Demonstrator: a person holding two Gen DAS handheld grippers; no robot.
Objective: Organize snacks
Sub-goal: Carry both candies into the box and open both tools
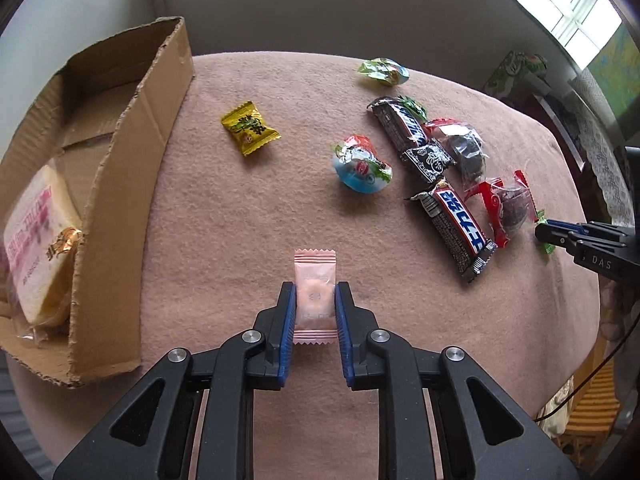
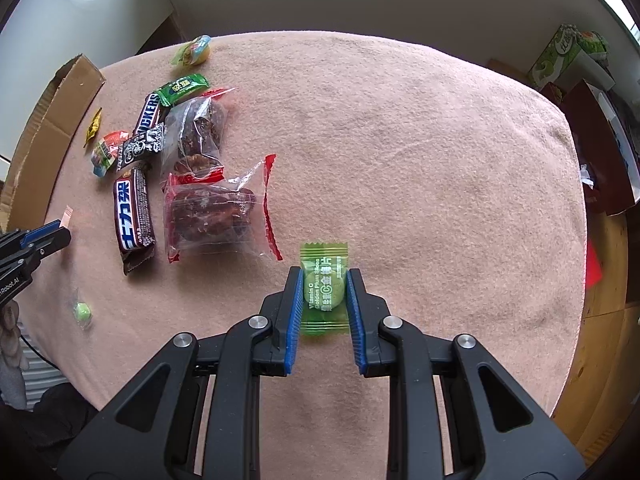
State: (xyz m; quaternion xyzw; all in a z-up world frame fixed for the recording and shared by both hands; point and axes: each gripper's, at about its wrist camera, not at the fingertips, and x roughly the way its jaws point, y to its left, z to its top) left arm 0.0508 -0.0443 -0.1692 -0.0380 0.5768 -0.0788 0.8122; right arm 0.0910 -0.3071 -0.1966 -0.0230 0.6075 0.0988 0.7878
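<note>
The left gripper (image 1: 315,300) has its blue pads pressed against both sides of a pale pink candy sachet (image 1: 315,296), which it holds just over the pink-brown cloth of the tabletop (image 1: 224,208). The right gripper (image 2: 323,292) is closed in the same way on a green candy sachet (image 2: 323,286) printed "Vitamin C Golden Plum Slices", also low over the cloth.

Taking the Snickers bar (image 1: 460,226) with the blue label as landmark: just to its right lies a clear red-edged pack of dark dried fruit (image 1: 508,208), and the right gripper's tip with the green sachet sits right of that pack. Behind the bar are a small black-and-white packet (image 1: 430,158), a second Snickers bar (image 1: 398,126) and another clear pack of dark fruit (image 1: 466,148), all bunched together. To the bar's left and a little farther back sits a round blue-and-red jelly cup (image 1: 360,168); farther left still is a yellow candy packet (image 1: 250,128). Far behind the bar, near the back edge, lies a green-wrapped snack (image 1: 384,72).

Well to the bar's left stands an open cardboard box (image 1: 132,160), and inside it lies a wrapped sandwich of white bread (image 1: 38,248).
</note>
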